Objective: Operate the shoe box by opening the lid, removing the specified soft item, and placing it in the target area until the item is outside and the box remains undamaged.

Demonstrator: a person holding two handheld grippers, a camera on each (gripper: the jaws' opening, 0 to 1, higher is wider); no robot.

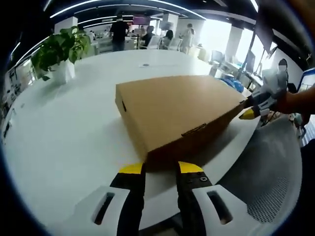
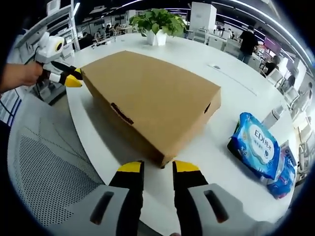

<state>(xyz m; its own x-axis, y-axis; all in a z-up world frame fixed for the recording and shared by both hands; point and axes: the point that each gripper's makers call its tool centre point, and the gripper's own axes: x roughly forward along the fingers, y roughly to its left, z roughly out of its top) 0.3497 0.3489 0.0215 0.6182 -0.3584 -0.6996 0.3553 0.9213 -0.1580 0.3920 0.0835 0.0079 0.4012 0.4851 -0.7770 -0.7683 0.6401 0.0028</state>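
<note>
A closed brown cardboard shoe box (image 1: 172,110) lies flat on the round white table (image 1: 74,132), its lid down. My left gripper (image 1: 161,169) stands open just short of the box's near corner, nothing between its yellow tips. At the box's far right corner is my right gripper (image 1: 256,107), held by a hand. In the right gripper view the box (image 2: 147,96) has one corner just ahead of my open right gripper (image 2: 158,168). The left gripper (image 2: 69,77) sits at the box's upper left corner. The soft item is hidden inside.
Two blue wipe packs (image 2: 256,147) lie on the table right of the box. A potted plant (image 1: 61,51) stands at the far side. A grey mesh chair (image 2: 54,162) sits below the table edge. People stand far back in the office.
</note>
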